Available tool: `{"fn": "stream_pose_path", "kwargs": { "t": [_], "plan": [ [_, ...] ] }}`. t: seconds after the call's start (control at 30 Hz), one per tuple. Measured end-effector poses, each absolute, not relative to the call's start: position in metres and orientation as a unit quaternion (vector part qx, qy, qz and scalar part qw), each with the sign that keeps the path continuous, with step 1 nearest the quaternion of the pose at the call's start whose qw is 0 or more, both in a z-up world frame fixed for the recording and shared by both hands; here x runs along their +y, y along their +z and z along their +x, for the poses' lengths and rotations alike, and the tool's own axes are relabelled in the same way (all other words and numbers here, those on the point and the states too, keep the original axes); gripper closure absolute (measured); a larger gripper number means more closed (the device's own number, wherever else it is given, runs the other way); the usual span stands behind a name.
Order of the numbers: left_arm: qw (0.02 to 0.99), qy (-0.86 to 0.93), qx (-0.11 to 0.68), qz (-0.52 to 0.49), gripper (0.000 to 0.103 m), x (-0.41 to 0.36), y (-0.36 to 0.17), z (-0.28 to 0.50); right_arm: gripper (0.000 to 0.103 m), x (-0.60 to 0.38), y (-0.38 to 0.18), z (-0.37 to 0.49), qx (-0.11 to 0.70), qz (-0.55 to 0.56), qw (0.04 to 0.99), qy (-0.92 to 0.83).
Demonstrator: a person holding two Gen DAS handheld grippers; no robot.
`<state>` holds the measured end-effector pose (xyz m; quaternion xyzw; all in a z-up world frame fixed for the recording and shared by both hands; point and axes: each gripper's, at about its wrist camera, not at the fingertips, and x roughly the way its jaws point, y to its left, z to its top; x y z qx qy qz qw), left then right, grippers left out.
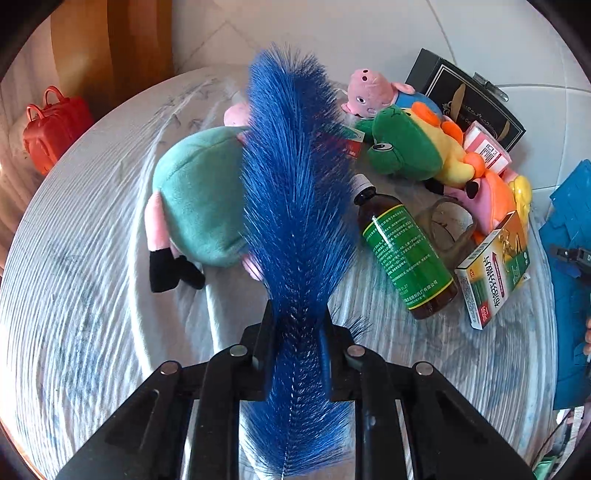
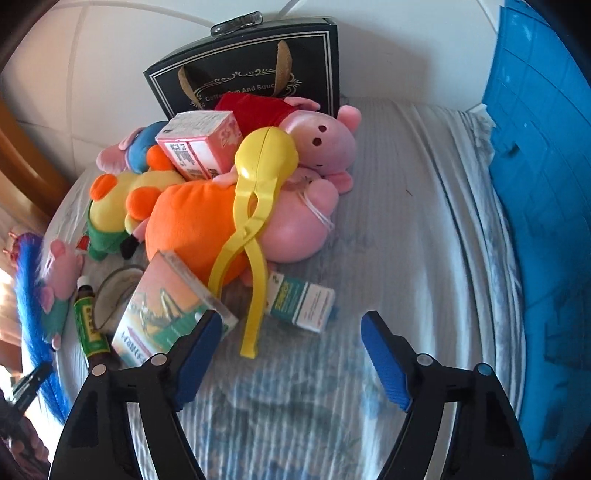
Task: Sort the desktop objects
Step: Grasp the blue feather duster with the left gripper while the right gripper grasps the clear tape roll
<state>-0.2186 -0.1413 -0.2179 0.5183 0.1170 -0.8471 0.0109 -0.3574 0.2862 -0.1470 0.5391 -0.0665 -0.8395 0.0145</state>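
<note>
Two sets of fingers over wrinkled striped cloth [image 2: 406,221], left gripper [image 1: 297,325] clamping blue brush [image 1: 295,184], right gripper [image 2: 291,332] wide, white tiled wall [image 1: 369,29] behind.

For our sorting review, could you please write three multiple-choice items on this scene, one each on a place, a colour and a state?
1. Where does the yellow plastic tongs lie?
A. across the orange-bodied pig plush
B. inside the black gift box
C. on the floor

2. What colour is the label on the brown medicine bottle?
A. red
B. green
C. white

3. What is the left gripper doing?
A. open, empty
B. shut on the blue bristle brush
C. shut on a plush

Answers: 1 A, the tongs rest on that plush; 2 B, a green label wraps it; 3 B, the jaws clamp the brush stem.
</note>
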Motion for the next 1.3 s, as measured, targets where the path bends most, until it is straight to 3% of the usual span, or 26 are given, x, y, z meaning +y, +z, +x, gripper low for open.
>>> {"fn": "stream_pose_path", "kwargs": {
  "t": [0.27, 0.33, 0.4, 0.6, 0.73, 0.77, 0.87, 0.97, 1.03, 1.1, 1.17, 1.3],
  "plan": [
    [0.015, -0.831, 0.104, 0.547, 0.084, -0.131, -0.247, -0.238, 0.017, 0.268, -0.193, -0.426, -0.055, 0.572, 0.034, -0.818],
    [0.015, -0.828, 0.105, 0.550, 0.084, -0.131, -0.250, -0.240, 0.026, 0.269, -0.209, -0.430, -0.071, 0.589, 0.044, -0.804],
    [0.015, -0.827, 0.108, 0.552, 0.084, -0.130, -0.252, -0.240, 0.050, 0.271, -0.218, -0.424, -0.083, 0.608, 0.044, -0.789],
    [0.001, -0.824, 0.107, 0.557, 0.084, -0.122, -0.255, -0.233, 0.061, 0.266, -0.232, -0.377, -0.054, 0.652, 0.046, -0.754],
    [-0.005, -0.823, 0.113, 0.557, 0.084, -0.122, -0.258, -0.229, 0.062, 0.257, -0.232, -0.335, -0.032, 0.676, 0.065, -0.733],
    [-0.006, -0.823, 0.115, 0.557, 0.084, -0.123, -0.258, -0.228, 0.056, 0.255, -0.227, -0.328, -0.024, 0.671, 0.062, -0.739],
    [-0.007, -0.825, 0.115, 0.553, 0.084, -0.123, -0.257, -0.227, 0.025, 0.254, -0.196, -0.319, -0.005, 0.631, 0.044, -0.775],
    [-0.010, -0.831, 0.113, 0.544, 0.084, -0.121, -0.252, -0.224, 0.022, 0.248, -0.159, -0.322, -0.003, 0.587, 0.049, -0.808],
    [-0.009, -0.834, 0.108, 0.541, 0.084, -0.119, -0.249, -0.224, 0.027, 0.236, -0.149, -0.325, 0.000, 0.579, 0.077, -0.812],
    [-0.006, -0.832, 0.108, 0.544, 0.084, -0.120, -0.253, -0.223, 0.046, 0.215, -0.154, -0.325, 0.013, 0.586, 0.102, -0.804],
    [-0.005, -0.827, 0.114, 0.550, 0.084, -0.114, -0.257, -0.230, 0.056, 0.197, -0.170, -0.335, 0.019, 0.602, 0.117, -0.789],
    [-0.005, -0.827, 0.118, 0.550, 0.084, -0.113, -0.257, -0.229, 0.057, 0.172, -0.189, -0.342, 0.012, 0.613, 0.152, -0.775]
  ]
}}
